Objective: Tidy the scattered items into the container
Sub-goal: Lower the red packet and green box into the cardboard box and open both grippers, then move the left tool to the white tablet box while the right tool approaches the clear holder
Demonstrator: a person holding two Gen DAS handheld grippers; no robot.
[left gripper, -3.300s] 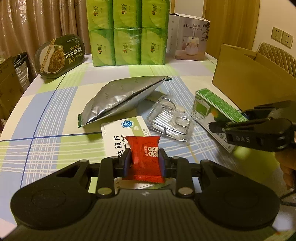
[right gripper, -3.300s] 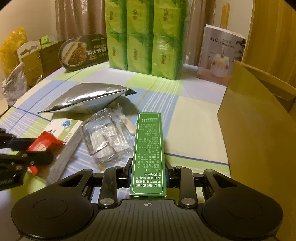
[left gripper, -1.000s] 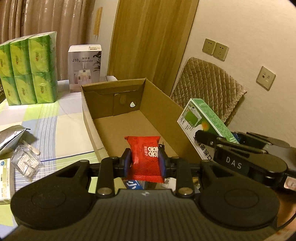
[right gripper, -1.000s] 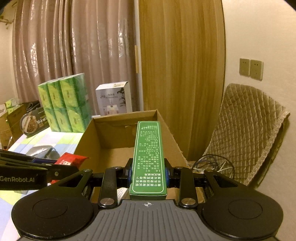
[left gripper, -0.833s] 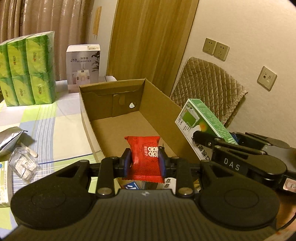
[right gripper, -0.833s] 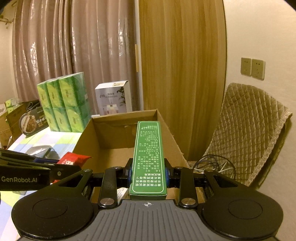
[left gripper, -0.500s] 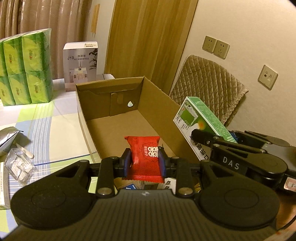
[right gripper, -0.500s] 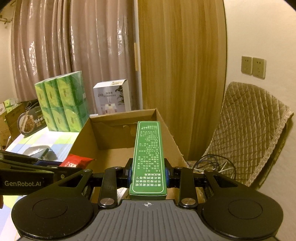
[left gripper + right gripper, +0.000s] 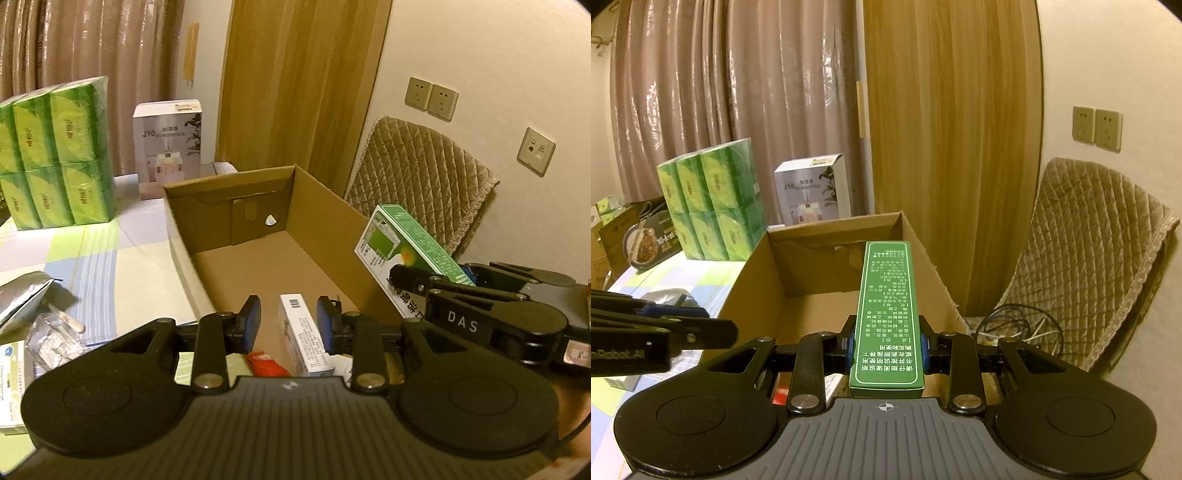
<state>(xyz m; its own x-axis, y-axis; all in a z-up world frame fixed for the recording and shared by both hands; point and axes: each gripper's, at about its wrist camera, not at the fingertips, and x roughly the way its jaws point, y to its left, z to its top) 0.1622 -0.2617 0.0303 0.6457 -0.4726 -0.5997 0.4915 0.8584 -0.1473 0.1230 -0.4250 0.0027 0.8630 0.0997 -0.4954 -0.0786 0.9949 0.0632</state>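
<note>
The left gripper [image 9: 289, 322] is hovering over the near end of the cardboard box [image 9: 332, 210] with its jaws spread and gripping nothing; the red packet [image 9: 266, 363] is lying on the box floor just below it, beside a white carton [image 9: 306, 341]. The right gripper [image 9: 886, 349] is clamping the green box [image 9: 888, 314] lengthwise above the cardboard box's right wall. A clear plastic tray [image 9: 51, 338] and a silver pouch [image 9: 20, 301] are lying on the tablecloth to the left.
</note>
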